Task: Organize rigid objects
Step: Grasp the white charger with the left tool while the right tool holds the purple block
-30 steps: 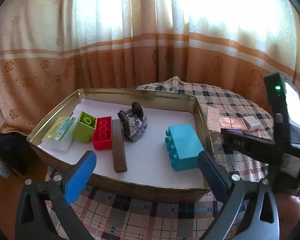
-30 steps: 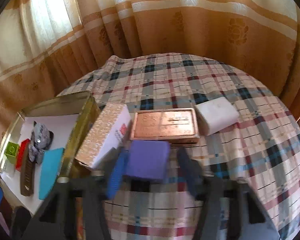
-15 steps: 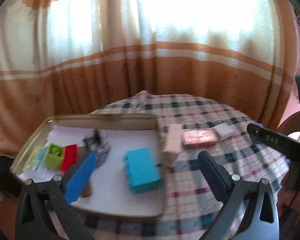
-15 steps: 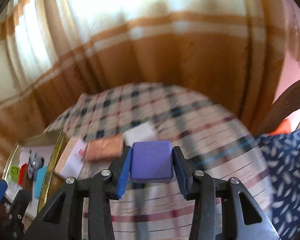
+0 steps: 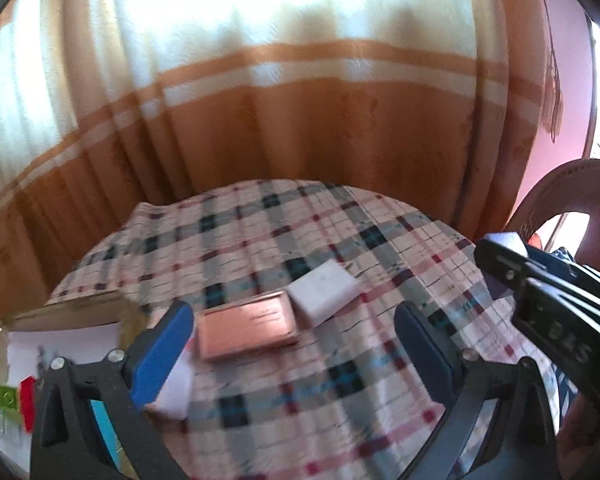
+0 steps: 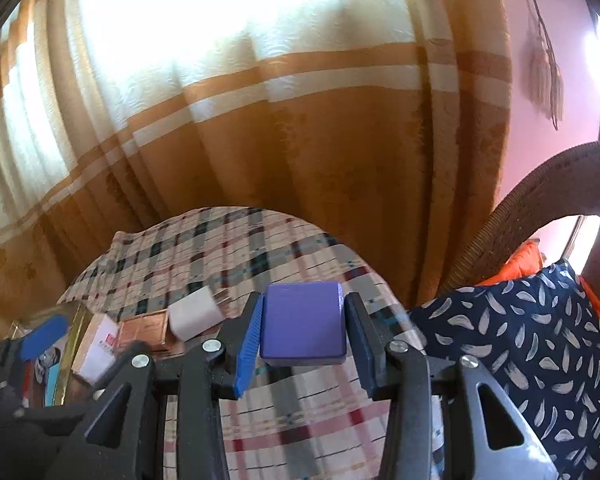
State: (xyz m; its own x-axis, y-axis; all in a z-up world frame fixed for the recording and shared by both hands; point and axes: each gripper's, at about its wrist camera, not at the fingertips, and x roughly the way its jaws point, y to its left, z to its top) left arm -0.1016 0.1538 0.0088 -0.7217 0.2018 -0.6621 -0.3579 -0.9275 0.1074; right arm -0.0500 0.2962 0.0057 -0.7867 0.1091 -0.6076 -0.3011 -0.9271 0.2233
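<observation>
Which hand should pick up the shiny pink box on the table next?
Probably the left. The left gripper is open and empty, with the pink box just ahead of its fingers. The right gripper is already shut on the purple block.

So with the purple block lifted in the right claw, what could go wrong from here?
1. The purple block is pinched only at its two side faces and hangs clear above the tablecloth; a fast swing toward the tray might let it slip.
2. The left claw gapes open over the copper tin, beside the right claw; the two might collide.
</observation>
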